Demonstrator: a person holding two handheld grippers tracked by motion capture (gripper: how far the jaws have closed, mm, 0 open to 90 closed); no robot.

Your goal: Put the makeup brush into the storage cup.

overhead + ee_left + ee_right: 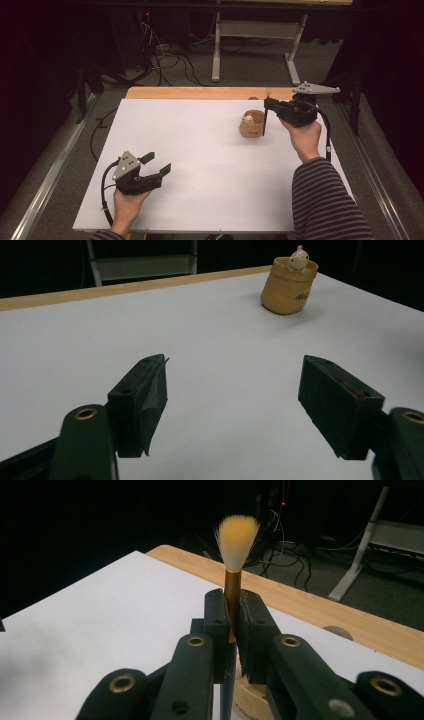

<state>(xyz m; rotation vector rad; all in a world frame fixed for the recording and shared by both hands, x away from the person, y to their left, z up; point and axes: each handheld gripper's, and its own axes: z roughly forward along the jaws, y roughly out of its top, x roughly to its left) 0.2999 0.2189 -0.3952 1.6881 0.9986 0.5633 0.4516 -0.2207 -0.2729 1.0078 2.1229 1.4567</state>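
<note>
My right gripper [268, 103] is shut on a make-up brush [264, 122], which it holds upright at the table's far right. The black handle hangs down beside a tan soft cup [251, 125] with a small pale figure [247, 118] inside. Seen along the right gripper [233, 615], the brush [236, 535] has a gold ferrule clamped between the pads, with yellow-tipped bristles pointing up. At the near left my left gripper [159, 163] is open and holds nothing. In its own view the left gripper [232, 390] faces the cup [290, 287] across bare white table.
A white sheet [200, 150] covers the table, and a strip of wood [200, 93] shows along the far edge. Beyond it stand a white desk frame [216, 55] and cables [165, 55] on the floor. A round grey spot [337, 631] lies near the far edge.
</note>
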